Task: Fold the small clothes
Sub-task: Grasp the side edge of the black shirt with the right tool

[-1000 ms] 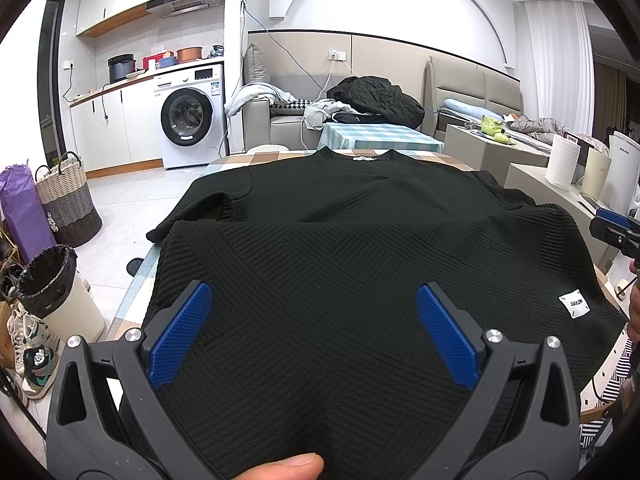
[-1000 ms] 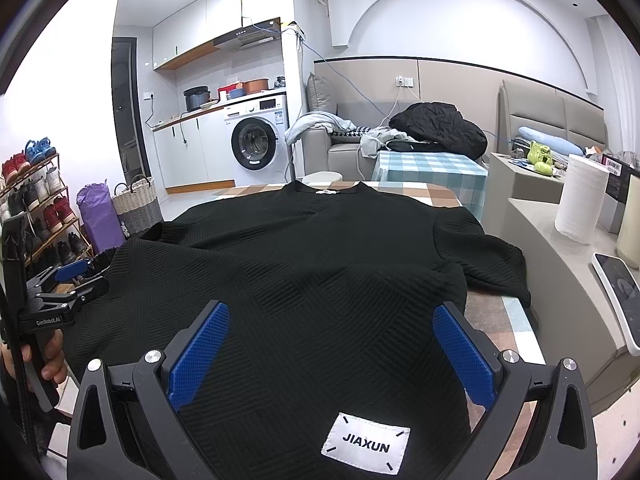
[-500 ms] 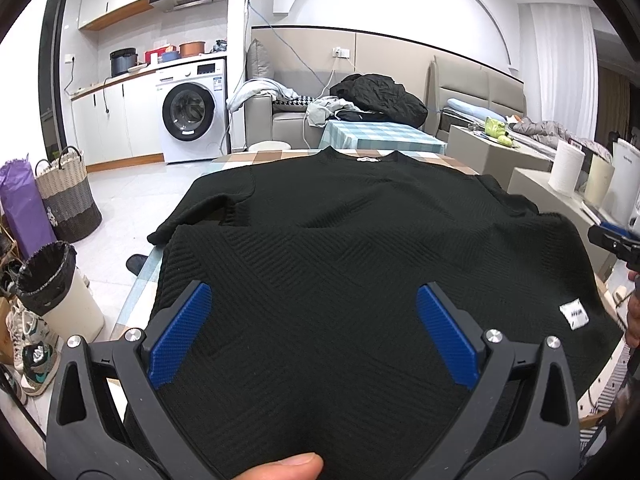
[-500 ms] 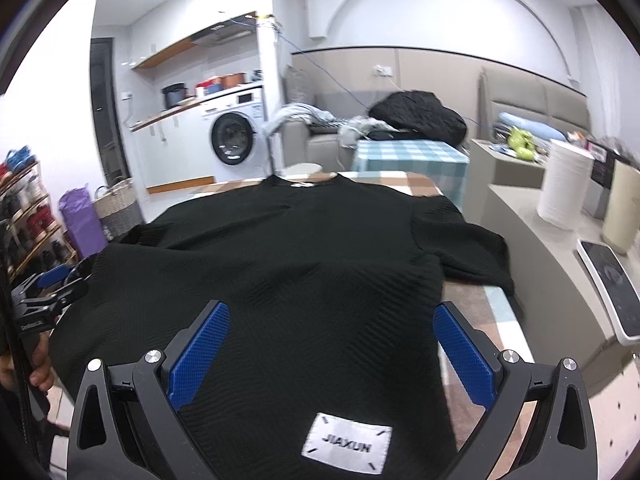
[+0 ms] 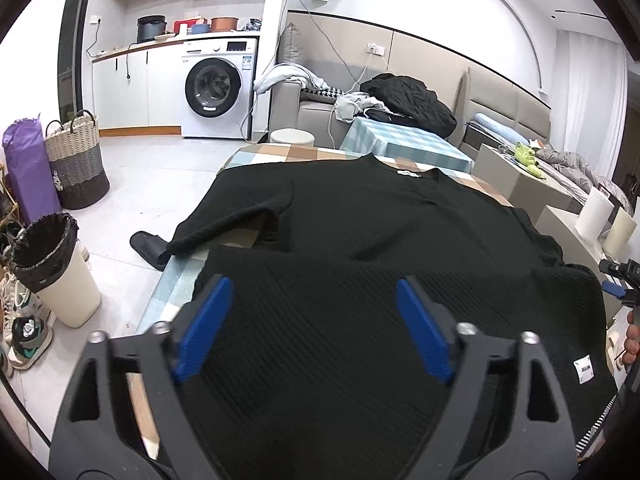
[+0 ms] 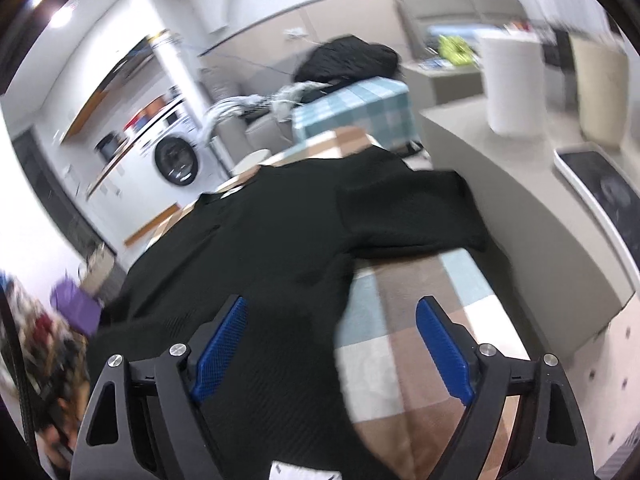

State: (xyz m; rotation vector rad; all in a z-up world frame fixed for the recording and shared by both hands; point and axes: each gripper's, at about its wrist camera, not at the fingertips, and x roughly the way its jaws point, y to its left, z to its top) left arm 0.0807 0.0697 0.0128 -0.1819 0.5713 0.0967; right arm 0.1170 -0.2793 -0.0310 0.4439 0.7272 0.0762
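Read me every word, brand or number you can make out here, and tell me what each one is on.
White hem patch on the black sweater: lettering too small to read.
Neck label on the sweater: too small to read.
Washing machine display and stickers: too small to read.
White patch in the right wrist view: blurred and cut off.
No text reads clearly.

The right wrist view is smeared by motion blur, so the washer [image 6: 176,160] and shoes [image 6: 44,332] lose detail. The shirt [image 5: 380,280] hides most of the counter [image 5: 256,156], and its label [image 6: 304,472] is cut off by the lower edge.
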